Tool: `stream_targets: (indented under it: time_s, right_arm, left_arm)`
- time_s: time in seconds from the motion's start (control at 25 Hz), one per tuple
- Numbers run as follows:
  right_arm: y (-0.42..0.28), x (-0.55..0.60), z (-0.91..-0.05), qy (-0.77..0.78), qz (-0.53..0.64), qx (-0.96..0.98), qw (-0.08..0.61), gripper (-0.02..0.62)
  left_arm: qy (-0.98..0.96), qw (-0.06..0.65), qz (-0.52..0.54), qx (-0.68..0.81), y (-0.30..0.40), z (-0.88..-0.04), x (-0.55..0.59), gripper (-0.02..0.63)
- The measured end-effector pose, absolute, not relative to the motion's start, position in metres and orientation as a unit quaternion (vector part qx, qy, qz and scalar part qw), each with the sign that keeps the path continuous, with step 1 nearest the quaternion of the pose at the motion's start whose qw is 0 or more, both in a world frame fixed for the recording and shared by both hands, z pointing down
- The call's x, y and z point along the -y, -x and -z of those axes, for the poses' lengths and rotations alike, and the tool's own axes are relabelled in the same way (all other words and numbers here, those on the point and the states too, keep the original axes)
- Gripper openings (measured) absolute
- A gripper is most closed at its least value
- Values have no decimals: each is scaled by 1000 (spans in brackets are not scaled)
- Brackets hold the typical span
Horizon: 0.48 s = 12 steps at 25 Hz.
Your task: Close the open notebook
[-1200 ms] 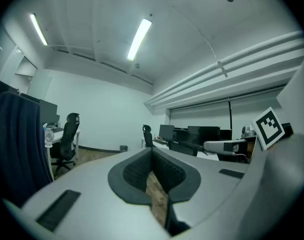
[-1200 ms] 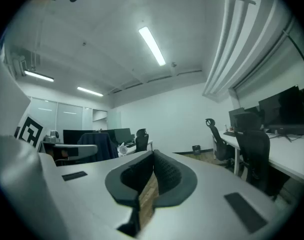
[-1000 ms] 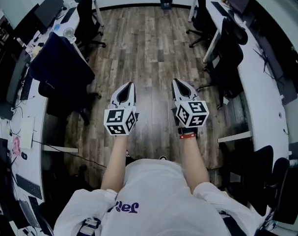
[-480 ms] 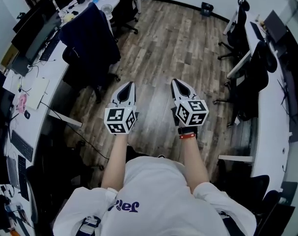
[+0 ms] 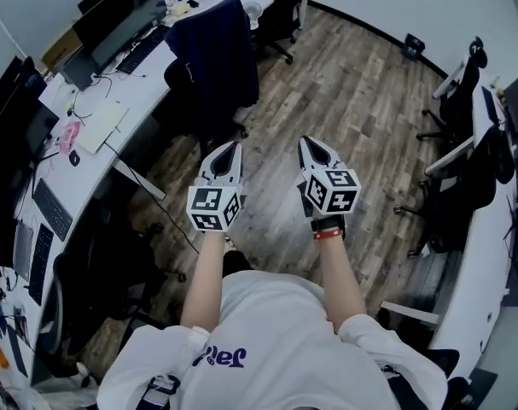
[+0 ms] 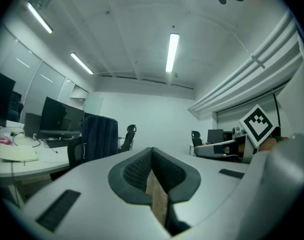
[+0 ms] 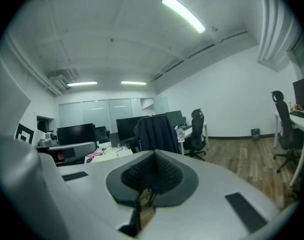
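Observation:
A pale notebook [image 5: 101,126] lies flat on the long white desk [image 5: 148,84] at the left of the head view. The left gripper view shows the notebook [image 6: 19,154] at its far left edge. My left gripper [image 5: 231,149] and right gripper [image 5: 311,144] are held out side by side over the wooden floor, well short of the desk. Both are shut with nothing between the pads. The left gripper's [image 6: 152,152] pads meet in its own view, and so do the right gripper's [image 7: 154,155].
An office chair draped with a dark blue jacket [image 5: 214,54] stands between me and the desk. Monitors [image 5: 113,15], keyboards [image 5: 52,210] and a pink item [image 5: 69,135] sit on it. More black chairs [image 5: 463,84] and desks line the right side.
The whole view has swung towards the left desk, which now lies nearer and more ahead. Both grippers have moved with it, side by side and still shut.

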State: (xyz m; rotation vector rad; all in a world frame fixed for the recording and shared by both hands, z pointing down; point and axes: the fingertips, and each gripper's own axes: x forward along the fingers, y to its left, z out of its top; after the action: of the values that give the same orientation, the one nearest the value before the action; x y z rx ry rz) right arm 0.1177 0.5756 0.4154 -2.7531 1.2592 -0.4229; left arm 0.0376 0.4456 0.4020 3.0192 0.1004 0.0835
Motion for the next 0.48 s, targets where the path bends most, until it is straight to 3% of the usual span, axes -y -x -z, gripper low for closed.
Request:
stream_targets:
  time_s: [0.48]
  right_arm:
    - [-119, -407, -421, 850, 149, -506, 11, 0]
  left_arm:
    - [-994, 79, -33, 74, -33, -410, -295, 20]
